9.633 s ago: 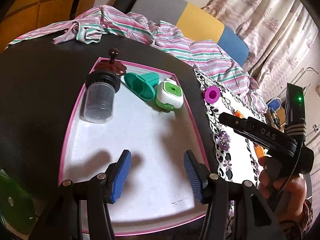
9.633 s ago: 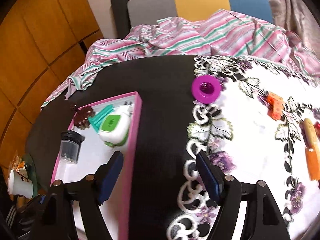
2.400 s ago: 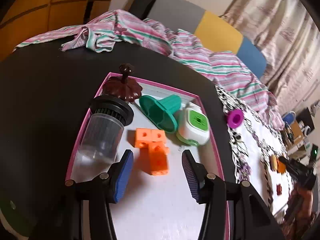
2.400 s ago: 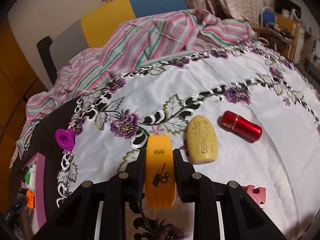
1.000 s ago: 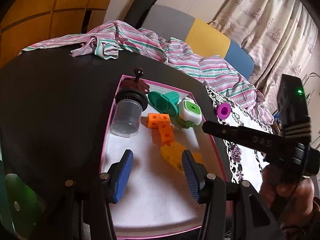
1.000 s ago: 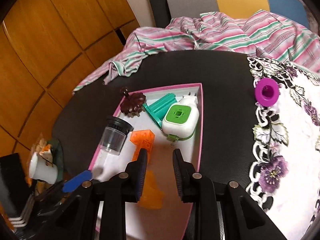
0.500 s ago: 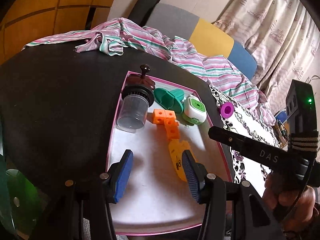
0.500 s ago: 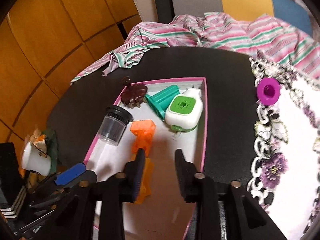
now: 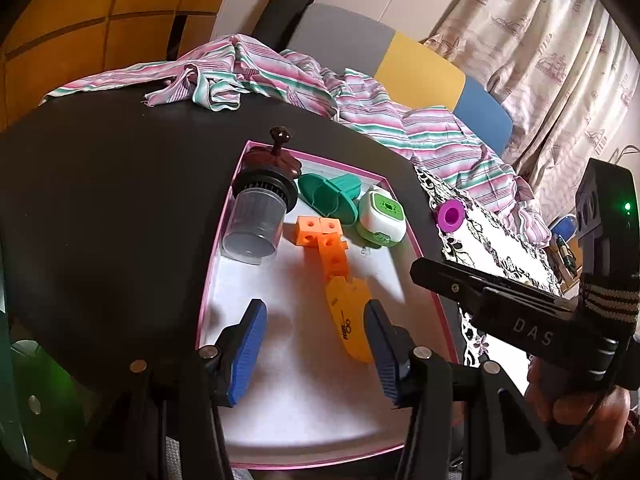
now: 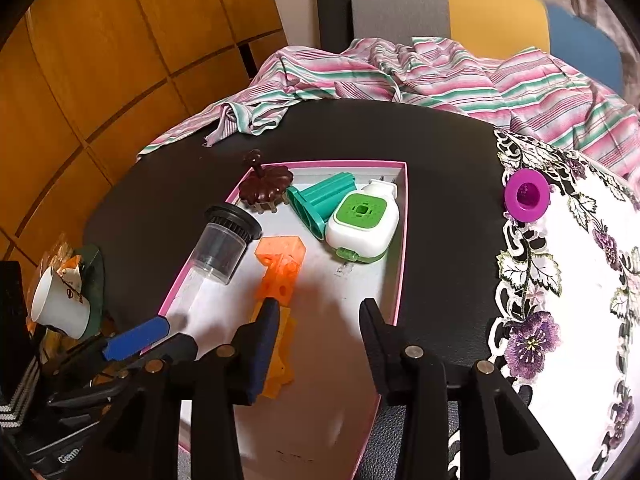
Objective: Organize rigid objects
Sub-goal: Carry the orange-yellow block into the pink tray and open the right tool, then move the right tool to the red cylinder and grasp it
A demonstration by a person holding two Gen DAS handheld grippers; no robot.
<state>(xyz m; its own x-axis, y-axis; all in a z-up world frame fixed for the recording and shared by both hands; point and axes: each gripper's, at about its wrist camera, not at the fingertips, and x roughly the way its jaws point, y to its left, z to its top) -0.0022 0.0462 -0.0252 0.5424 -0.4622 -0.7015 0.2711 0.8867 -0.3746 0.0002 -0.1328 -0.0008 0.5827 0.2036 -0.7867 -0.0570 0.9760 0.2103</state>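
Black table (image 10: 440,200) | floral cloth (image 10: 580,280) | striped fabric (image 10: 480,88) | wood panels (image 10: 100,60)

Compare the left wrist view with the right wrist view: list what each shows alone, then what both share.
Left wrist only: the curtain and the person's hand holding the right hand-held gripper.

Right wrist only: a white cup off the table's left edge, and the right hand-held gripper, jaws opening, nothing between them.

Both: the pink-rimmed tray holding the clear jar, orange blocks and yellow case, plus the purple ring outside it.
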